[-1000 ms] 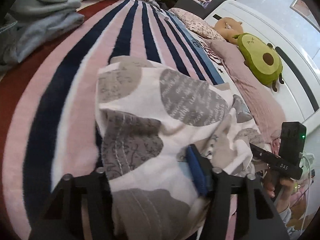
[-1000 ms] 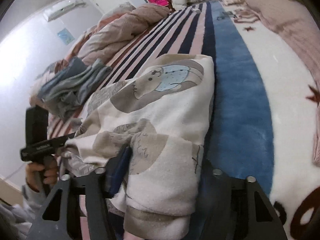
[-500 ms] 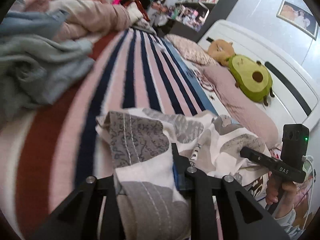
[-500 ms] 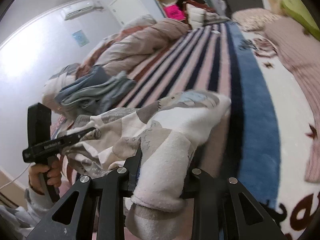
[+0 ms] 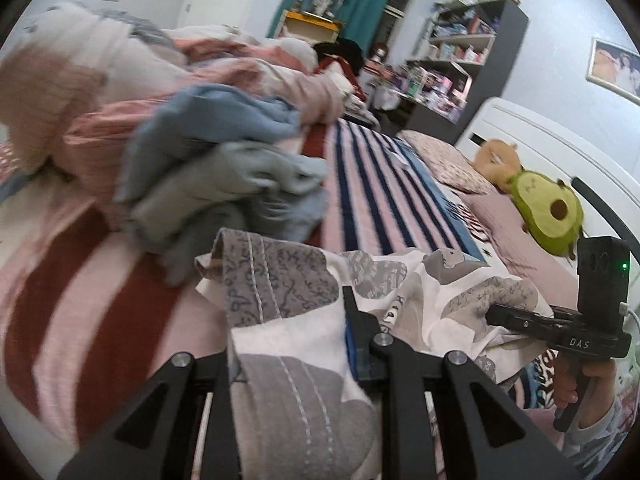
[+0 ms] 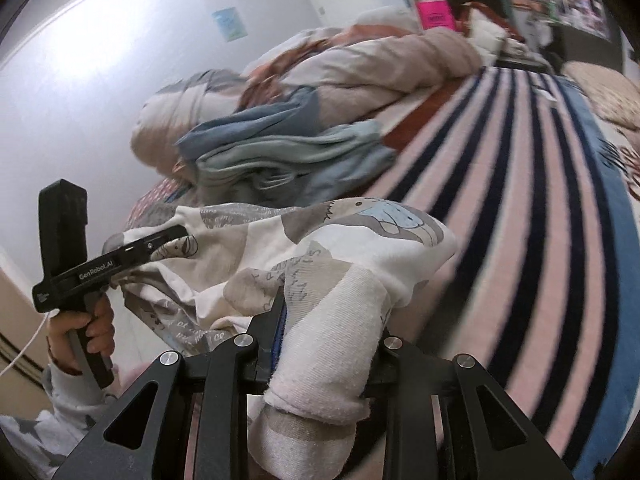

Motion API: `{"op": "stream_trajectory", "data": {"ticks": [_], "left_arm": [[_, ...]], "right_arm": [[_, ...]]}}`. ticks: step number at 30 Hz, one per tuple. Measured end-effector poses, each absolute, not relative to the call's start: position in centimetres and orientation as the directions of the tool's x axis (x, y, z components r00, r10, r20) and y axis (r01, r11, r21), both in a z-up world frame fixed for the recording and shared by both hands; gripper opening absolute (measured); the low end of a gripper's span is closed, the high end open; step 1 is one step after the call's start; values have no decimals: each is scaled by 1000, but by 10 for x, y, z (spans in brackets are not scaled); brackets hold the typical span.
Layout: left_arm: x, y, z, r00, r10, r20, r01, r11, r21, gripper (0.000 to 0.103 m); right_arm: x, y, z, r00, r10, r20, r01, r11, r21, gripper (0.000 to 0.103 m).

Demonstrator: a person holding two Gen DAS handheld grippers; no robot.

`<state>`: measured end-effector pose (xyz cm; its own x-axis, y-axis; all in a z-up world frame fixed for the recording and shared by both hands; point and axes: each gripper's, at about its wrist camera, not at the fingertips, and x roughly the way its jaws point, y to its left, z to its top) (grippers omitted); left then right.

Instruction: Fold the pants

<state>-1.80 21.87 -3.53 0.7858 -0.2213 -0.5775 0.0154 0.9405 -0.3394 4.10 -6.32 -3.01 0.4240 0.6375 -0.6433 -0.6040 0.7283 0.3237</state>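
Observation:
The pants (image 5: 304, 332) are white with grey printed patches, bunched and lifted off the striped bed. My left gripper (image 5: 288, 344) is shut on one end of them, the cloth draping over its fingers. My right gripper (image 6: 324, 328) is shut on a cuffed white end of the pants (image 6: 344, 264). The cloth hangs slack between the two. The right gripper also shows in the left wrist view (image 5: 496, 314), and the left gripper in the right wrist view (image 6: 176, 234), both pinching fabric.
A pile of blue-grey clothes (image 5: 224, 172) and a pink duvet (image 5: 100, 92) lie on the bed beyond the pants. The striped blanket (image 6: 520, 220) spreads to the right. An avocado plush (image 5: 548, 210) and pillows lie by the white headboard. Shelves stand at the back.
Both grippers have risen and tilted up with the pants, lifting the cloth off the blanket. The views now show more of the room and the clothes pile.

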Motion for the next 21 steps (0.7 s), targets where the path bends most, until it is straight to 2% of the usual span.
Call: {"op": "stream_trajectory", "data": {"ticks": [14, 21], "left_arm": [[-41, 343, -50, 825, -53, -563, -156, 936, -316, 16], [-28, 375, -79, 783, 0, -622, -220, 936, -277, 17]], "right_arm": [[45, 82, -44, 303, 633, -713, -734, 632, 249, 21], [45, 125, -69, 243, 620, -746, -767, 593, 243, 21]]}}
